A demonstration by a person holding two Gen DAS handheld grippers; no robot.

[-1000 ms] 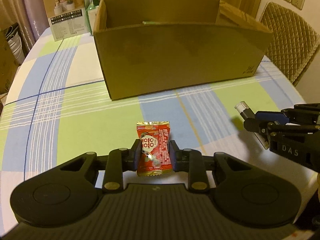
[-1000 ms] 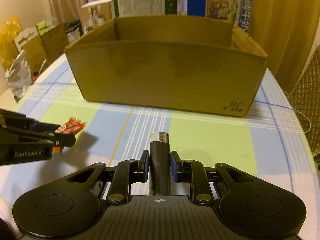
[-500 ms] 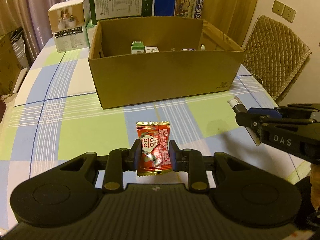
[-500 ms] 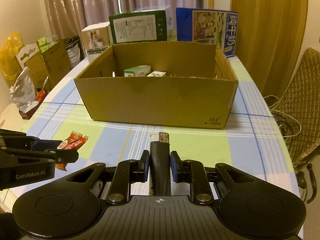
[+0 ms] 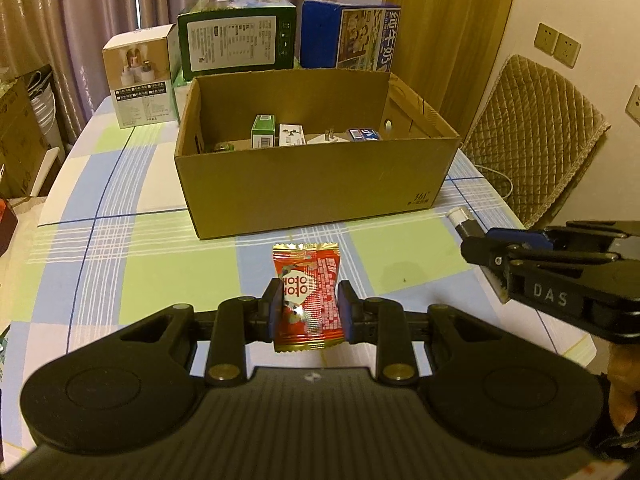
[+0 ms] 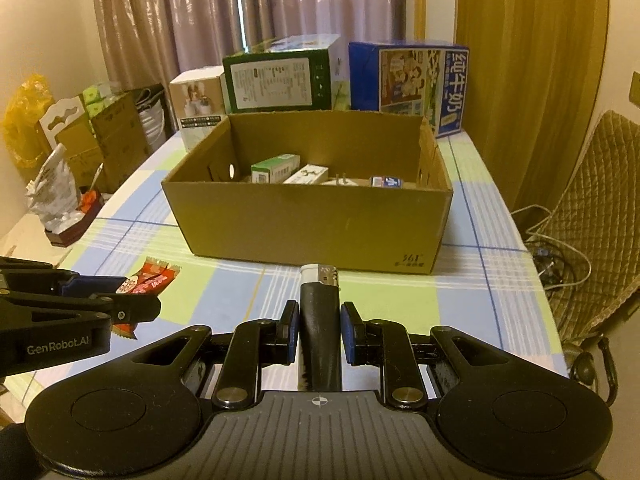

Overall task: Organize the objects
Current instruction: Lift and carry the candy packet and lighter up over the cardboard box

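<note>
My left gripper [image 5: 307,312] is shut on a red candy packet [image 5: 309,294], held above the checked tablecloth in front of the open cardboard box [image 5: 312,184]. In the right wrist view the same packet [image 6: 150,280] shows at the left, clamped by that gripper [image 6: 116,304]. My right gripper [image 6: 319,328] is shut on a black lighter [image 6: 320,320] with a white and metal top, also facing the box [image 6: 308,224]. From the left wrist view the lighter's tip [image 5: 460,216] sticks out of the right gripper [image 5: 484,252]. The box holds several small cartons and a white plug.
Behind the box stand a white carton [image 5: 140,76], a green carton [image 5: 236,40] and a blue milk carton [image 5: 352,36]. A quilted chair [image 5: 532,148] sits right of the table. Boxes and bags [image 6: 60,152] crowd the floor at the left. The table edge curves near both grippers.
Both grippers have risen and drawn back from the box, each still holding its object. The box interior and its contents have come into sight over the front wall.
</note>
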